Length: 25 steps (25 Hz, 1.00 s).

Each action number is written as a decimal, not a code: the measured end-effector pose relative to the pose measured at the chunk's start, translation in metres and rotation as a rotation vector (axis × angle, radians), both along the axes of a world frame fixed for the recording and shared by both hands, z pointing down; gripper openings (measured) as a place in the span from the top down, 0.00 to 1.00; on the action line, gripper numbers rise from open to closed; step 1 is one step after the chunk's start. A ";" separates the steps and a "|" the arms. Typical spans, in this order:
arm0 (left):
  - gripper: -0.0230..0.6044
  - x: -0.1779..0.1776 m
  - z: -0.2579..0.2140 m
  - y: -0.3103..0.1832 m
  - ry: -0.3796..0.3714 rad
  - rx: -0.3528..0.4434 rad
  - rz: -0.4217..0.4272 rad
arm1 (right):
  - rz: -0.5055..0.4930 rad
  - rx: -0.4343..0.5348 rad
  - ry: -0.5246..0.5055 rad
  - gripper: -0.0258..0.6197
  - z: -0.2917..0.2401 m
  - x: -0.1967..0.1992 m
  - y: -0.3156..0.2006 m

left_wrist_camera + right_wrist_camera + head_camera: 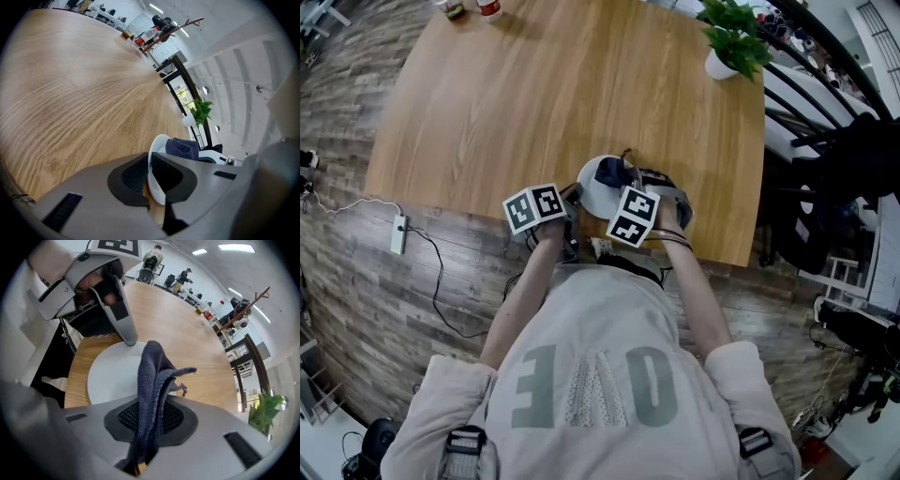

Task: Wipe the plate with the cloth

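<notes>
Down-tilted left gripper [151,180] tight on plate [156,157]; steeper right gripper [150,417] tight on cloth [152,376].

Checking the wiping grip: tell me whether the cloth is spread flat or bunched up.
Bunched: the dark blue cloth stands in folds, pinched between the right claw's jaws over the plate.

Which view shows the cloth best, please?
The right gripper view: the cloth fills the centre, pinched in the right gripper, weave clear, over the plate. The left gripper view shows only a fold beyond the plate's rim; the head view, a small dark patch.
</notes>
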<state>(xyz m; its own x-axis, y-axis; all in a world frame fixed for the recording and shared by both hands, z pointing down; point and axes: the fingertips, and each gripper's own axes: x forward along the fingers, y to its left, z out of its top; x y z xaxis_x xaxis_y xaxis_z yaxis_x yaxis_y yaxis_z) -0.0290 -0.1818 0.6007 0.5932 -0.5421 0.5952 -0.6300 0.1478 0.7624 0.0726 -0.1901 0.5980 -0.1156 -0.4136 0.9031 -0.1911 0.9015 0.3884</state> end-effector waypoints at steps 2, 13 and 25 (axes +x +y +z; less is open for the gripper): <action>0.91 0.000 0.000 0.000 0.002 -0.001 -0.001 | -0.009 -0.024 -0.005 0.87 0.000 -0.002 0.008; 0.91 0.001 -0.001 -0.002 0.003 0.000 -0.008 | -0.048 -0.169 -0.092 0.87 -0.007 -0.019 0.084; 0.91 0.002 0.000 -0.001 0.002 0.000 0.000 | 0.020 -0.078 -0.138 0.87 -0.023 -0.018 0.030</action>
<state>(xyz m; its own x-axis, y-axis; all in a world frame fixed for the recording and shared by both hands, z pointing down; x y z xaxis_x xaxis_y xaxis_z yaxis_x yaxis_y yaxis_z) -0.0267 -0.1830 0.6006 0.5945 -0.5423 0.5936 -0.6282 0.1475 0.7639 0.0548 -0.1603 0.5746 -0.2329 -0.3465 0.9087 -0.2561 0.9232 0.2864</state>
